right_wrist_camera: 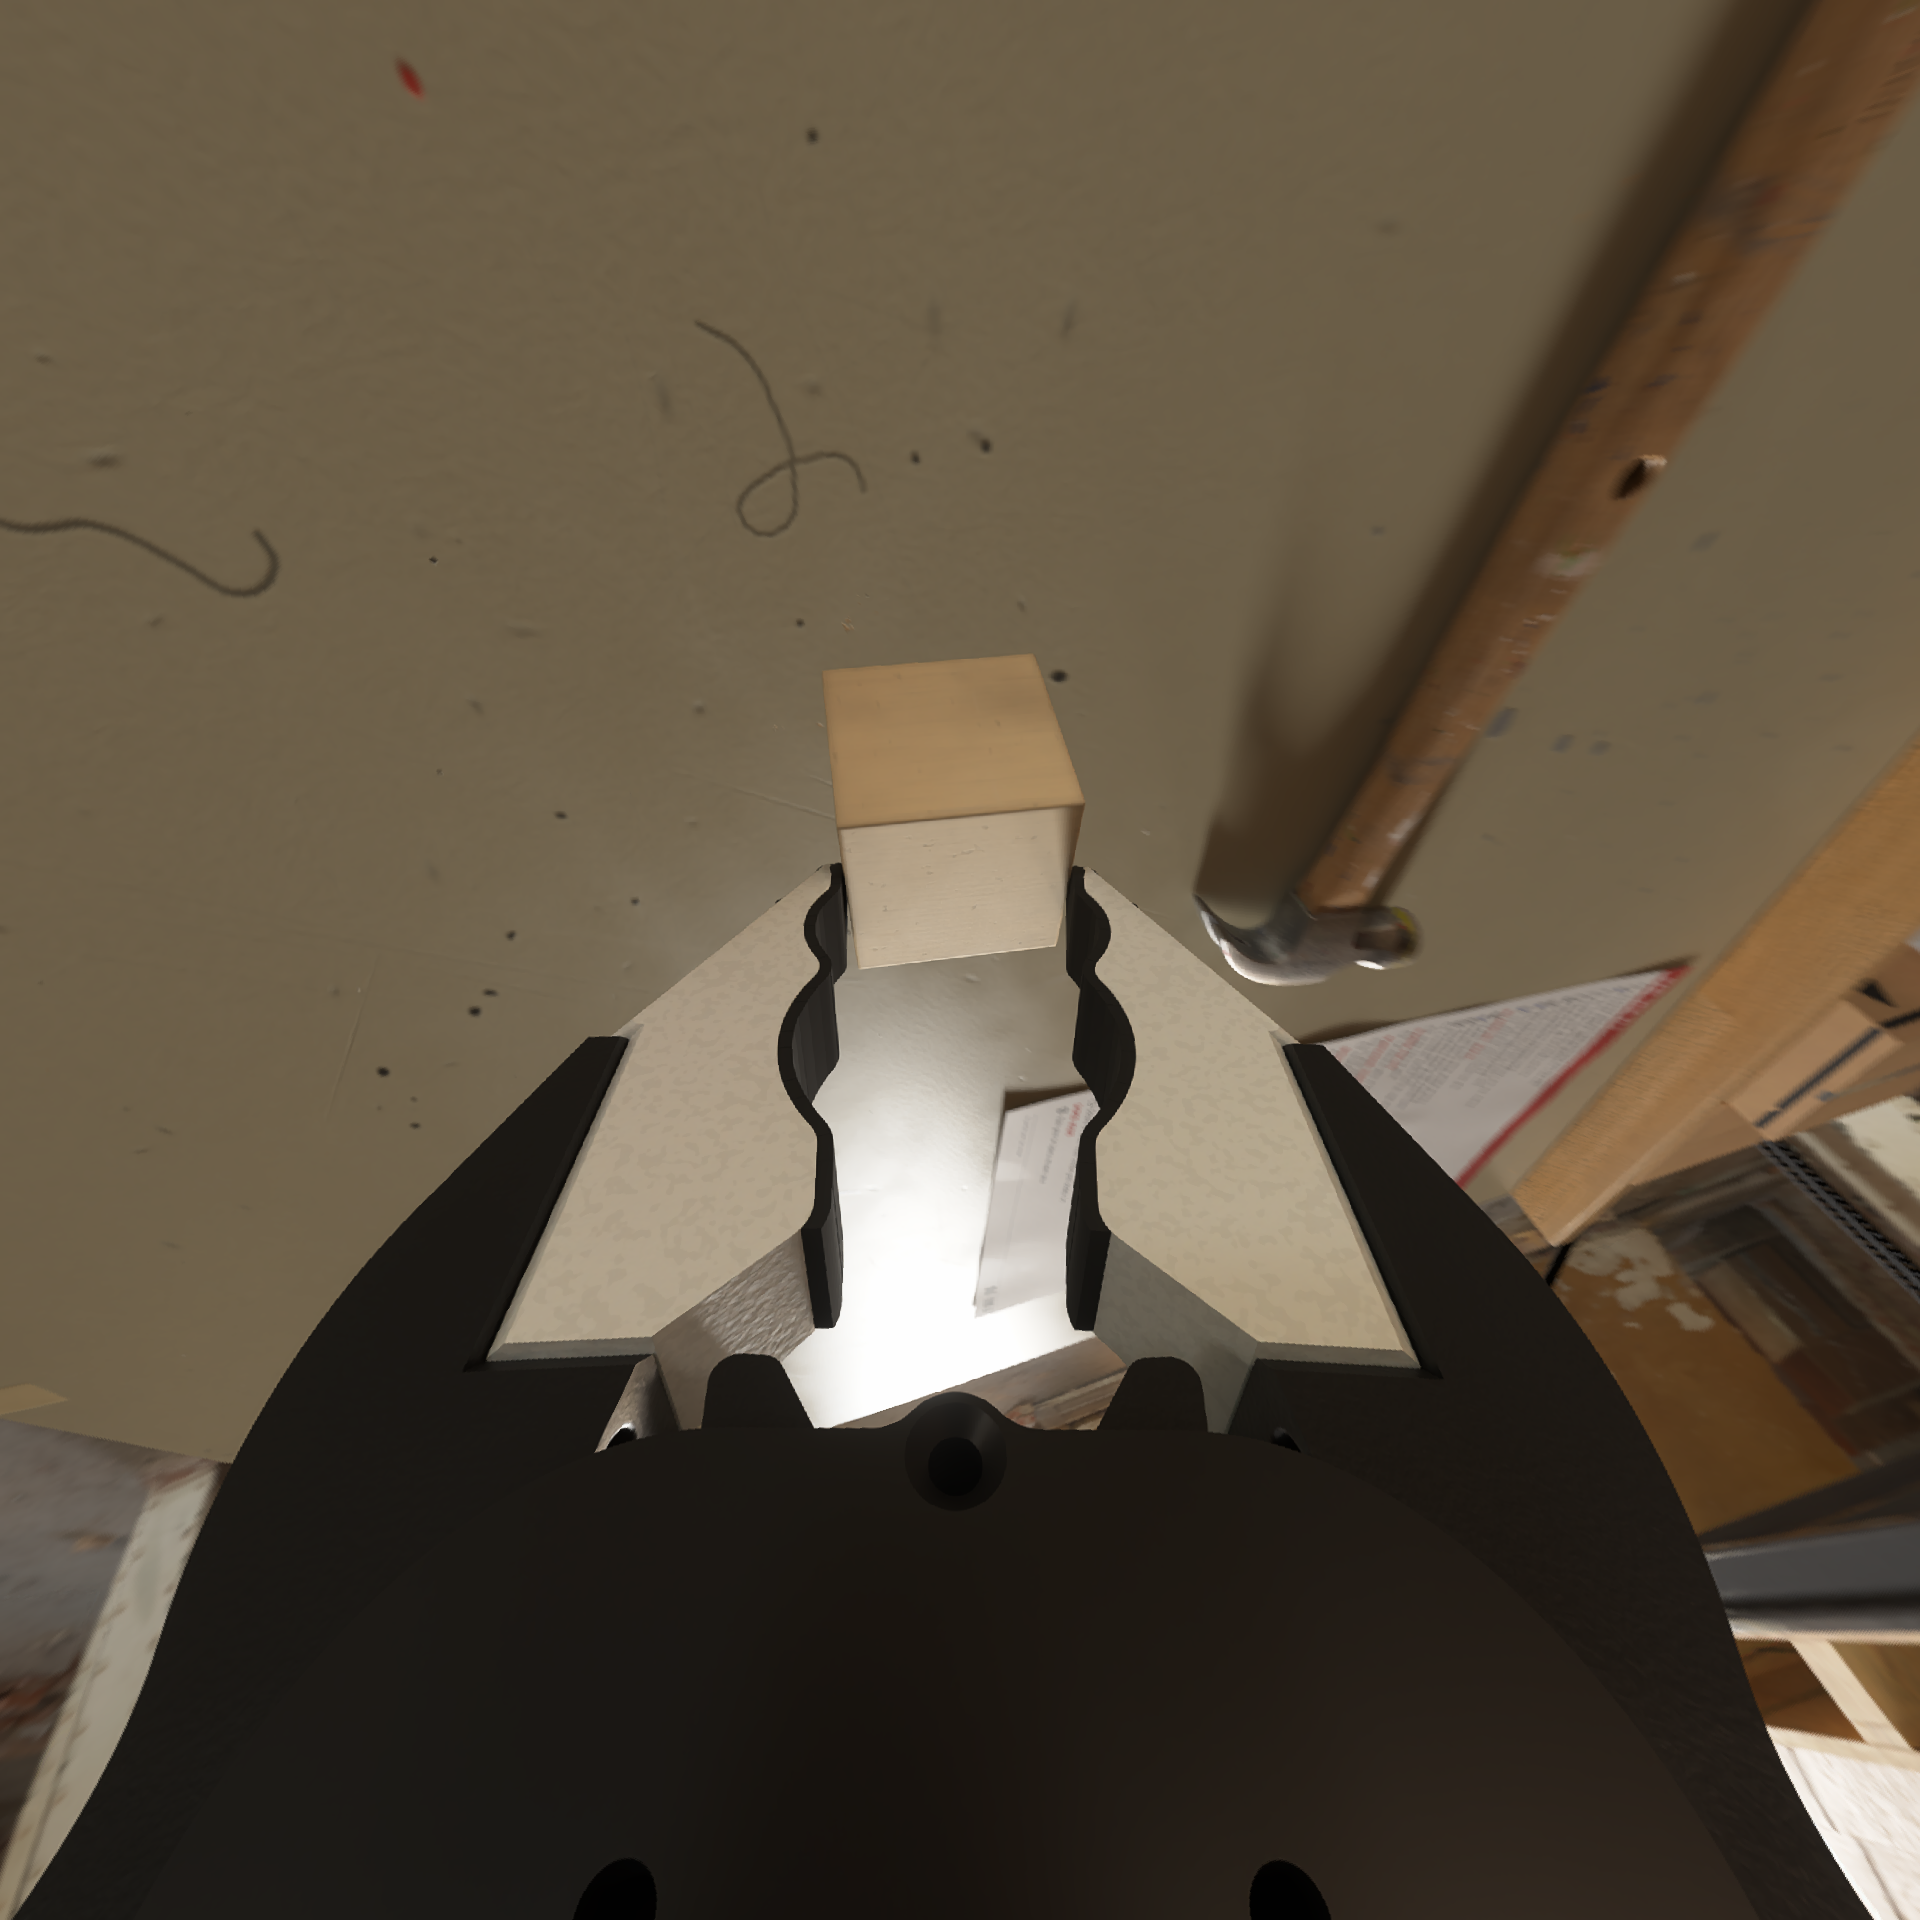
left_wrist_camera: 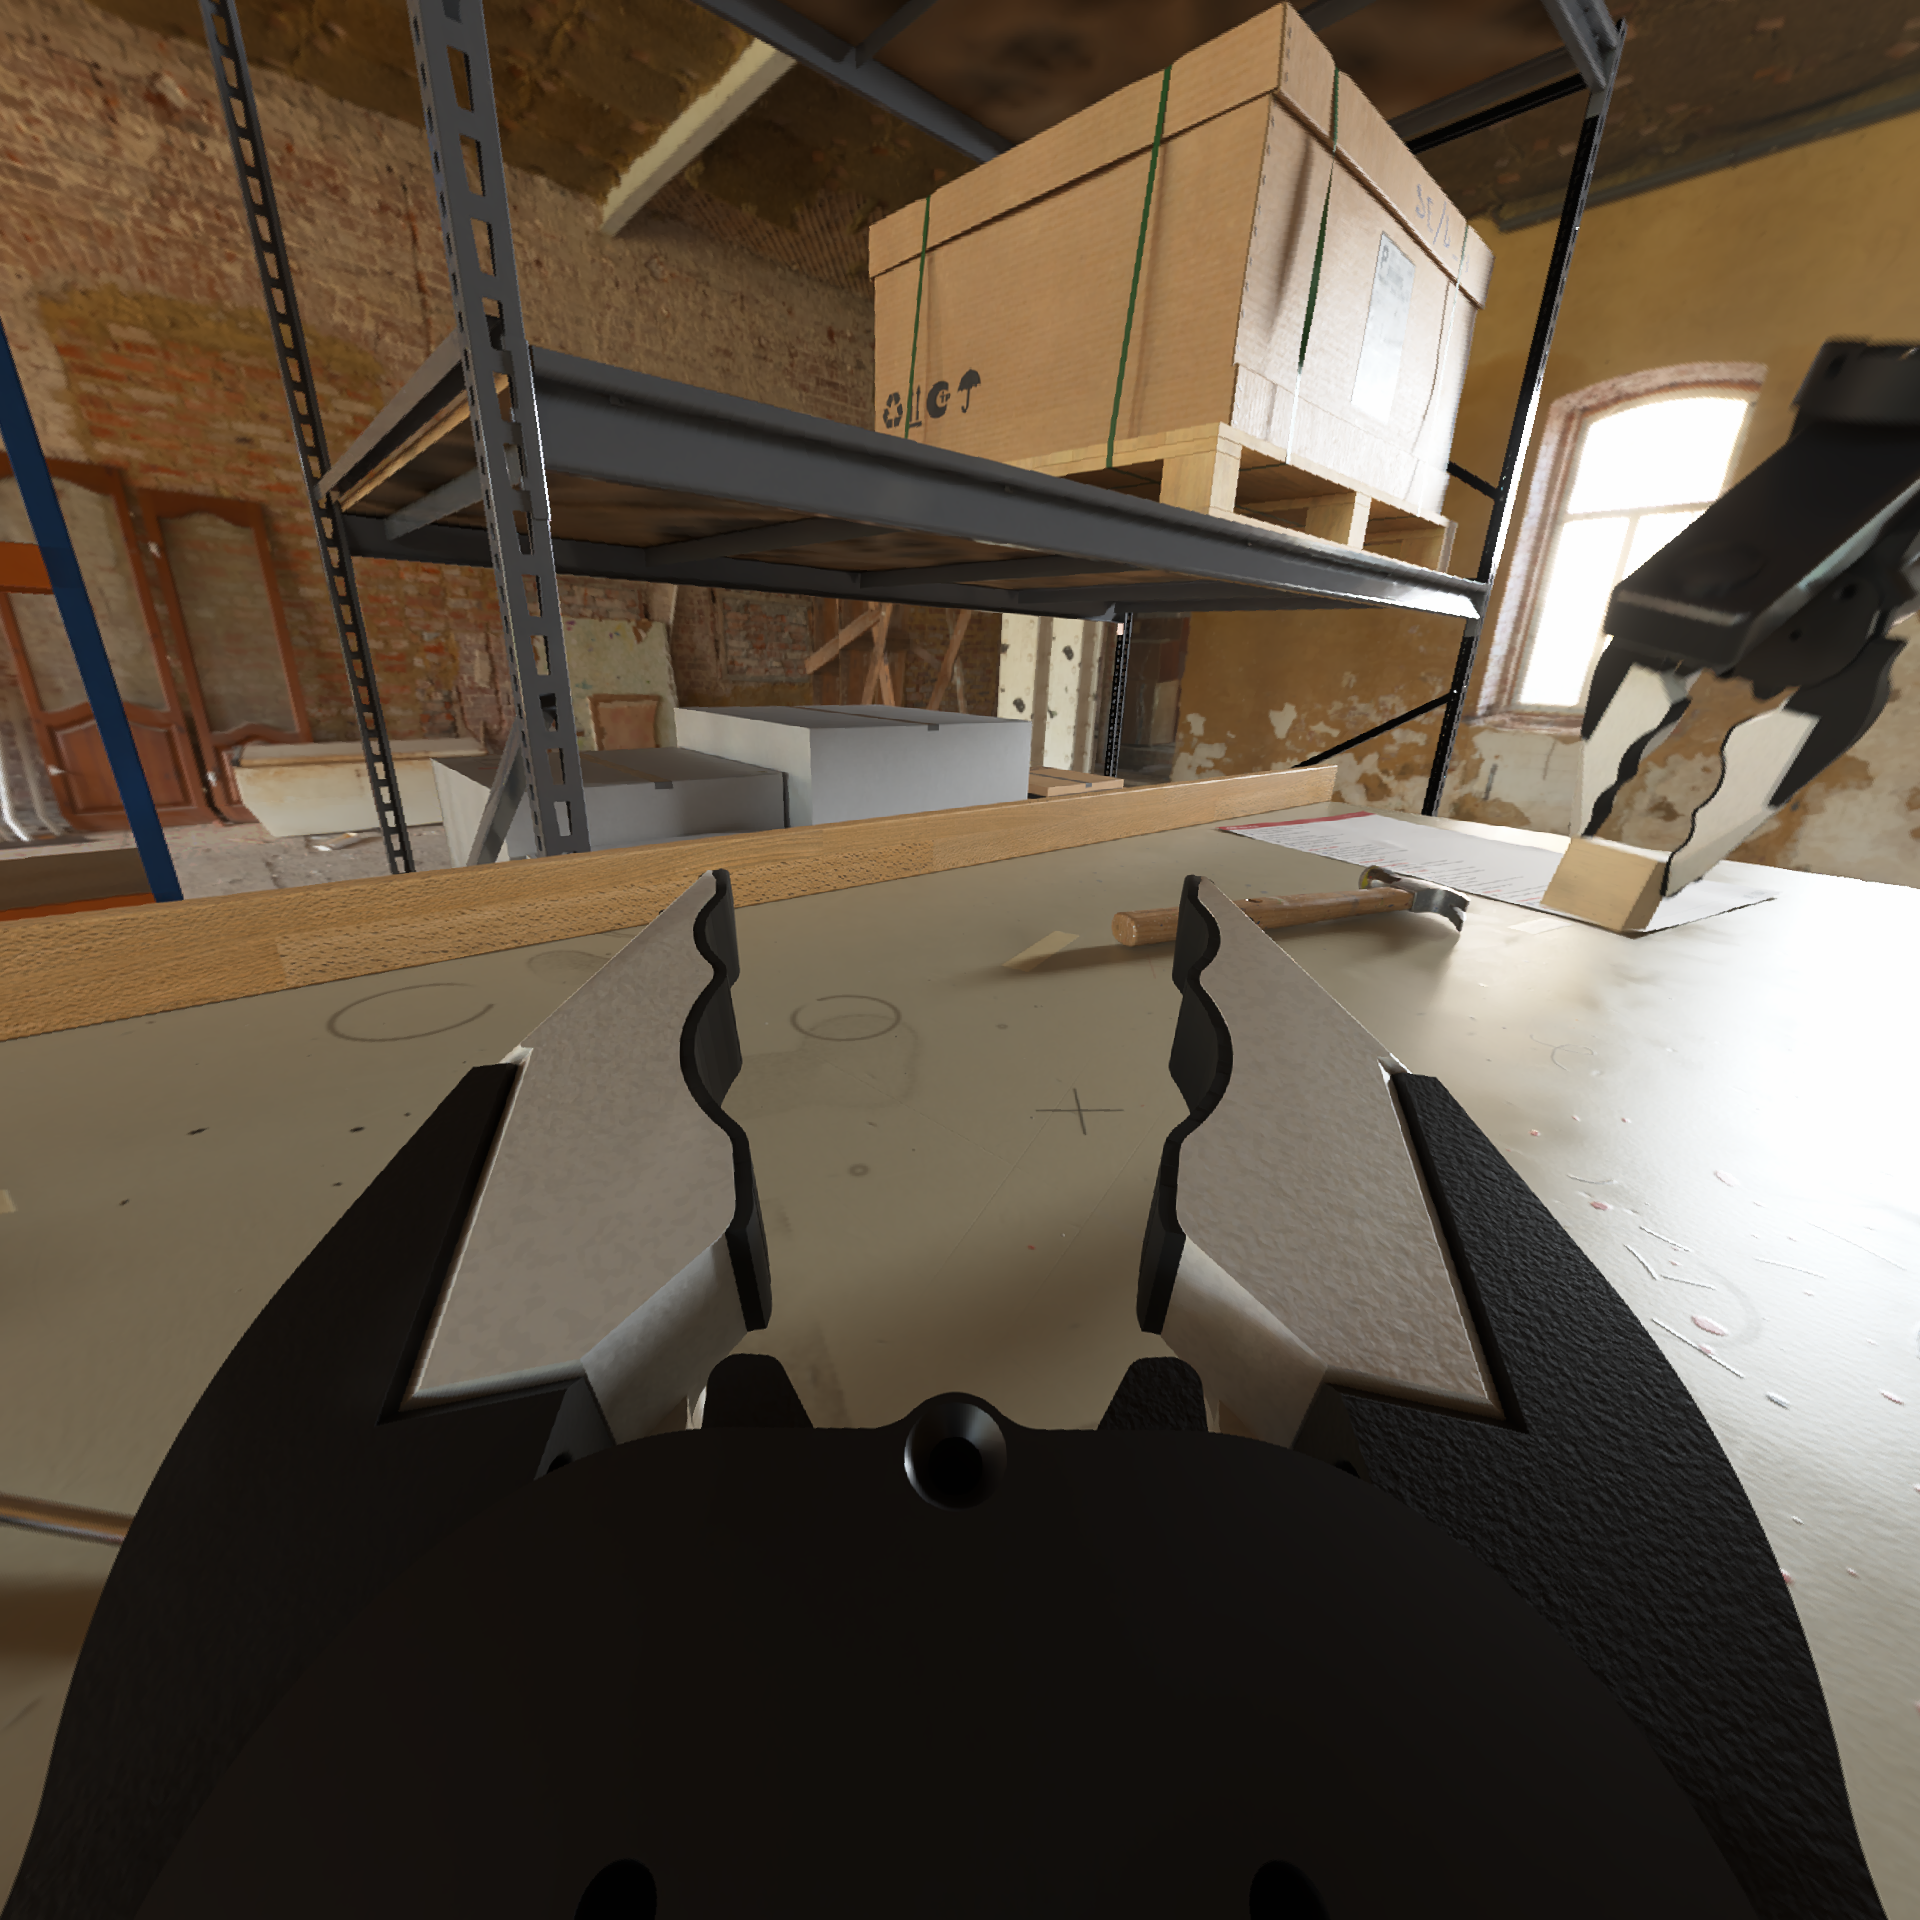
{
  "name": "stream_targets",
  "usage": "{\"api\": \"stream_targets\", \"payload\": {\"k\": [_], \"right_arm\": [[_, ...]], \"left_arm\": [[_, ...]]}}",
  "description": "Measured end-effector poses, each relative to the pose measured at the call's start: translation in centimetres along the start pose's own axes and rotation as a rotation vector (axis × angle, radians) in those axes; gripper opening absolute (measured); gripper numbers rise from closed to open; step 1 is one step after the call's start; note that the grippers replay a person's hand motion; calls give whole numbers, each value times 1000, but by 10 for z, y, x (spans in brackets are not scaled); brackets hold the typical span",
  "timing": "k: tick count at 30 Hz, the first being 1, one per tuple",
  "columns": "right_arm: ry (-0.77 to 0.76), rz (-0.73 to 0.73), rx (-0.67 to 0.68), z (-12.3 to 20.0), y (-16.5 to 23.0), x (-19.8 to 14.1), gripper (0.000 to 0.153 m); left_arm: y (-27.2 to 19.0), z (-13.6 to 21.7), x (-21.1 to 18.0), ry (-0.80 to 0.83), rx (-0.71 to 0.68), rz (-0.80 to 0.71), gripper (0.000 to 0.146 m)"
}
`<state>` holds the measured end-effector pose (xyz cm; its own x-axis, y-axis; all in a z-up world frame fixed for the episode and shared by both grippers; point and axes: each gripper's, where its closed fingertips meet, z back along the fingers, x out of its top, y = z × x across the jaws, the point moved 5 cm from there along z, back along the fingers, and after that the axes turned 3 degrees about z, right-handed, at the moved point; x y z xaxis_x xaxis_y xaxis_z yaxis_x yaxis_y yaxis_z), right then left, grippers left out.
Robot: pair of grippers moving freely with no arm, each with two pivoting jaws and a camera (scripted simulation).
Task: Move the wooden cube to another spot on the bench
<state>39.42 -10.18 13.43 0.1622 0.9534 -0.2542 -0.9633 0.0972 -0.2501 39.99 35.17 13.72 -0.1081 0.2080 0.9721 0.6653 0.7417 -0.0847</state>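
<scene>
The wooden cube [right_wrist_camera: 951, 748] is a small pale block held at its two sides by the fingertips of my right gripper [right_wrist_camera: 956, 906], which is shut on it. In the left wrist view the right gripper [left_wrist_camera: 1633, 864] hangs at the far right with the cube [left_wrist_camera: 1595, 883] tilted at its tips, just over a sheet of paper [left_wrist_camera: 1455, 844]; I cannot tell whether the cube touches it. My left gripper [left_wrist_camera: 956, 883] is open and empty, low over the grey bench top [left_wrist_camera: 1351, 1143], well left of the cube.
A wooden-handled hammer [left_wrist_camera: 1288, 912] lies on the bench between the grippers, close right of the cube in the right wrist view [right_wrist_camera: 1507, 582]. A wooden rail [left_wrist_camera: 623, 914] runs along the bench's far edge. A metal rack with a cardboard box [left_wrist_camera: 1143, 281] stands behind.
</scene>
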Motion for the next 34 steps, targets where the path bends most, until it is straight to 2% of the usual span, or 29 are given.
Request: {"api": "stream_targets", "payload": {"k": [3, 7, 17, 19, 21, 23, 25, 29, 31, 32, 34], "right_arm": [[17, -9, 64, -30, 4, 5, 42], [16, -14, 99, -50, 5, 11, 42], [-80, -14, 114, -55, 10, 19, 42], [-116, -40, 92, -47, 7, 17, 68], [-176, -80, 38, -31, 2, 12, 81], [-295, -136, -46, -6, -5, 9, 87], [-488, -215, -144, 28, -12, 12, 95], [-1042, -315, -349, 108, -12, 34, 97], [-1270, -297, -318, 136, -1, 54, 87], [-1330, -280, -272, 143, 6, 67, 81], [-1341, -228, -152, 145, 18, 94, 76]], "left_arm": [[0, 0, -1, 4, 1, -3, 85], [0, 0, -1, 6, -1, -6, 84], [-2, -1, -2, 12, -7, -23, 84], [-2, -1, -2, 13, -7, -26, 84], [-2, -1, -2, 14, -8, -28, 84], [-2, -1, -3, 17, -8, -30, 84], [-3, -2, -3, 20, -9, -33, 84], [-4, -2, -4, 24, -12, -42, 83], [-4, -2, -4, 29, -13, -45, 83], [-4, -2, -4, 32, -13, -47, 83], [-4, -2, -4, 34, -14, -52, 83]]}}
